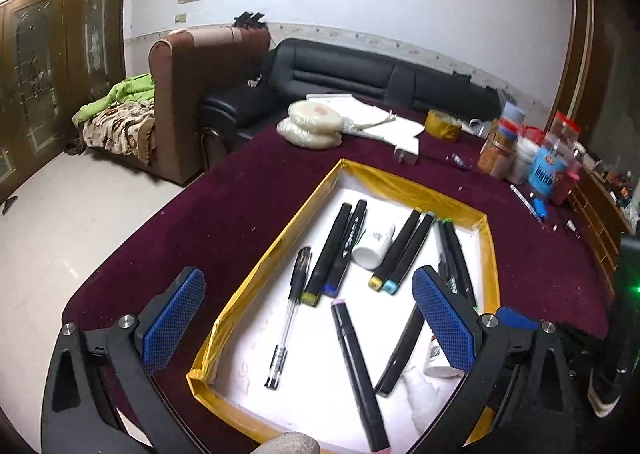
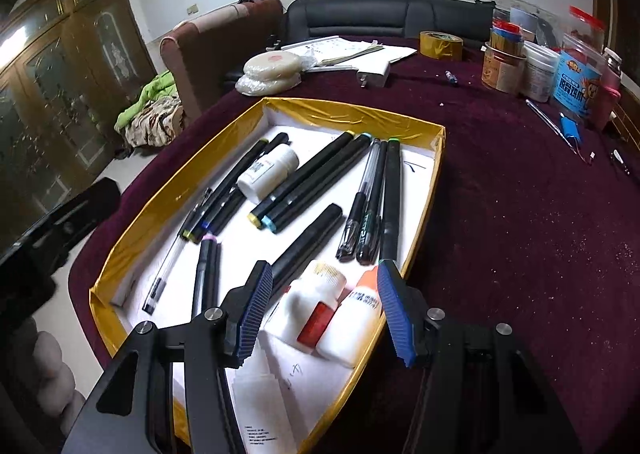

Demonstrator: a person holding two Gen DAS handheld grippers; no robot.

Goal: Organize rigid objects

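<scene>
The left tool (image 1: 308, 318) hangs over the near-left part of the tray (image 1: 256, 266), its pads (image 1: 174, 320) wide apart and nothing between them; its left pad sits outside the tray wall, over the tabletop (image 1: 248, 173). Ahead of it and between its pads lie a clear pen (image 1: 289, 318) and a pink-capped marker (image 1: 358, 368); further ahead lie two pairs of markers with a white bottle (image 1: 374, 248) between them. A descent from here would probably set the left pad on the gold rim, tipping or dragging the light tray and shifting everything in it.

The right tool (image 2: 325, 310) hovers at the tray's near-right corner, its pads partly apart and gripping nothing. Two small bottles (image 2: 340, 314) lie side by side just ahead, between its pads, touching each other. Closing now risks catching both at once, or squeezing one so that the other squirts out; they are round and smooth, so a skewed grip would likely let them roll. The right pad is also close to the tray wall (image 2: 416, 254) and could snag it. Beyond lie a black marker (image 2: 308, 238) and three upright pens (image 2: 372, 205).
</scene>
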